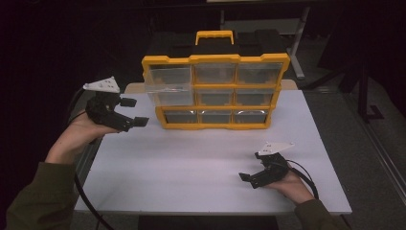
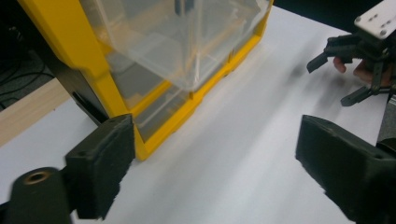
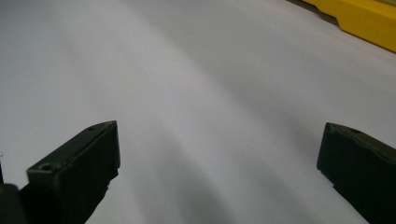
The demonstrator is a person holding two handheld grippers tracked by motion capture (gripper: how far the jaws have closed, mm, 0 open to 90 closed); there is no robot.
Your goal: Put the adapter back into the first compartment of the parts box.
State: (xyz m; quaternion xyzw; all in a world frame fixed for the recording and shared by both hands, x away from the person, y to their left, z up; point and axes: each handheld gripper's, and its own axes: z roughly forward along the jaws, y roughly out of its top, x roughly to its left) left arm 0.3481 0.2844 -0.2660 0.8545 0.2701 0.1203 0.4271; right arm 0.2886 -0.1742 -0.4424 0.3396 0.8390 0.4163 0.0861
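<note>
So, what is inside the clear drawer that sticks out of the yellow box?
The clear drawer looks empty in the left gripper view; its back end is hidden inside the yellow box.

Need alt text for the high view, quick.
A yellow nine-drawer organizer stands on a white table, its top-left clear drawer pulled partway out. The open left gripper is beside that drawer; the open right gripper rests near the table's front edge.

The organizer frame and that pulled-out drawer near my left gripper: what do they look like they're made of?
The organizer frame looks like moulded hard plastic: opaque yellow, smooth, slightly glossy, with rounded moulded edges. The pulled-out drawer looks like thin clear plastic: see-through, slightly cloudy walls with soft highlights along the edges. Rigidity can't be judged by sight.
</note>
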